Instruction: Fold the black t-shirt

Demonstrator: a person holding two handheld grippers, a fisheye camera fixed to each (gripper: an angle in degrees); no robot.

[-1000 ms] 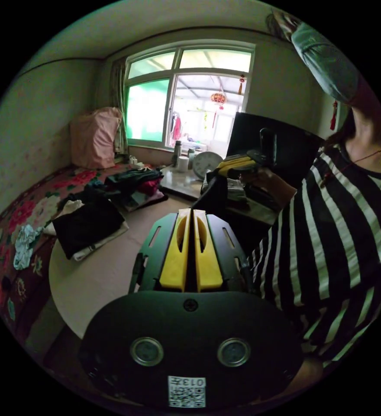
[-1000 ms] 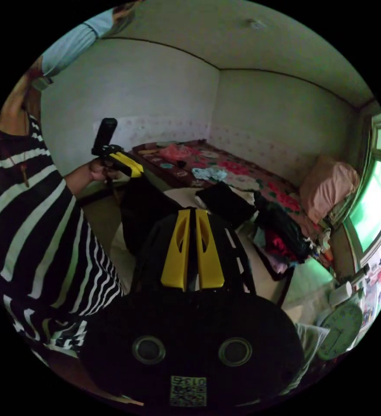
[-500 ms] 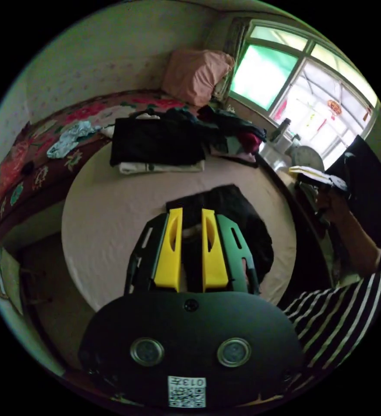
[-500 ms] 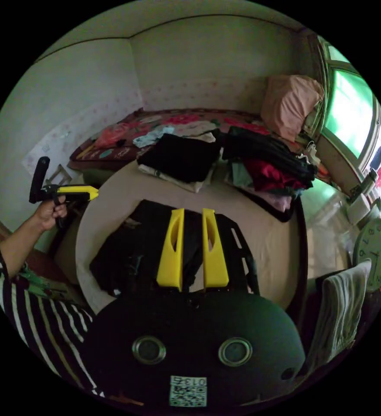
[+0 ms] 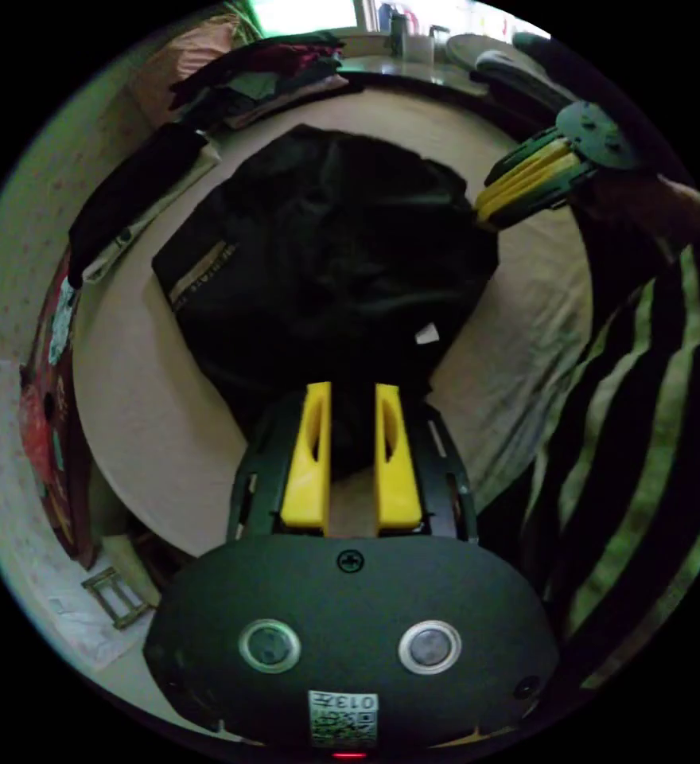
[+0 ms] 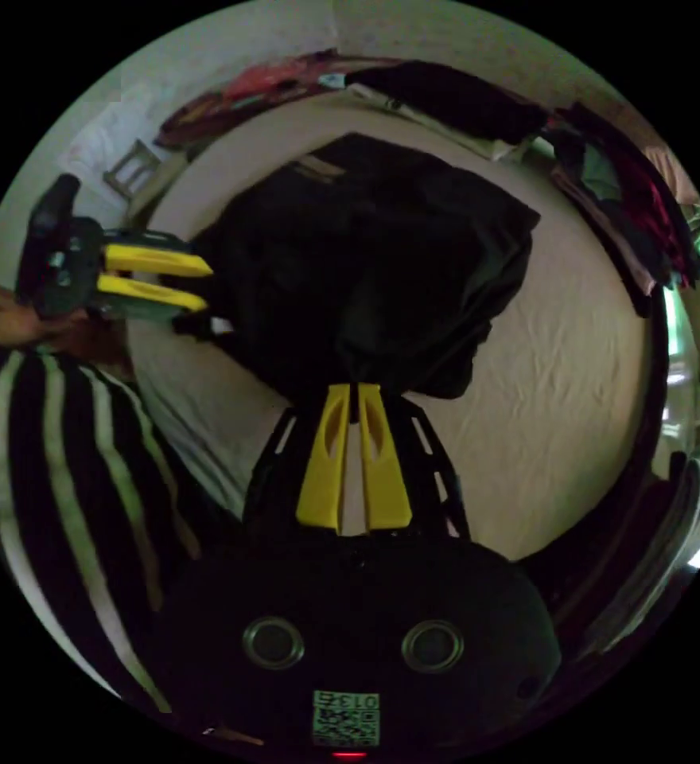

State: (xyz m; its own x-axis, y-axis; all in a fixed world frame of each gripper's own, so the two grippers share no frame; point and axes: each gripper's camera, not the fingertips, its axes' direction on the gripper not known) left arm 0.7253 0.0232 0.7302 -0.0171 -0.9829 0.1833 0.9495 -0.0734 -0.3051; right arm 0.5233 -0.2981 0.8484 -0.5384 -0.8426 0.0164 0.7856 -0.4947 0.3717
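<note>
The black t-shirt (image 5: 326, 239) lies crumpled on the round table (image 5: 143, 398), a white tag (image 5: 427, 334) showing near its close edge. My left gripper (image 5: 351, 390) is open, and the shirt's near hem lies in the gap between its yellow jaws. In the right gripper view the same gripper (image 6: 207, 286) stands open at the shirt's left edge. My right gripper (image 6: 354, 388) is shut on a bunched edge of the t-shirt (image 6: 382, 239). It also appears in the left gripper view (image 5: 481, 208), jaws together at the shirt's far right edge.
A stack of folded clothes (image 5: 127, 199) sits at the table's far side, beside a loose pile of garments (image 5: 262, 68). A person in a striped top (image 5: 644, 398) stands against the table edge. A bed with a floral cover (image 6: 231, 87) runs behind the table (image 6: 573, 358).
Both grippers held the shirt up a second ago, then opened and it dropped on the table. Both have since come down to it, and the right one has closed on its edge.
</note>
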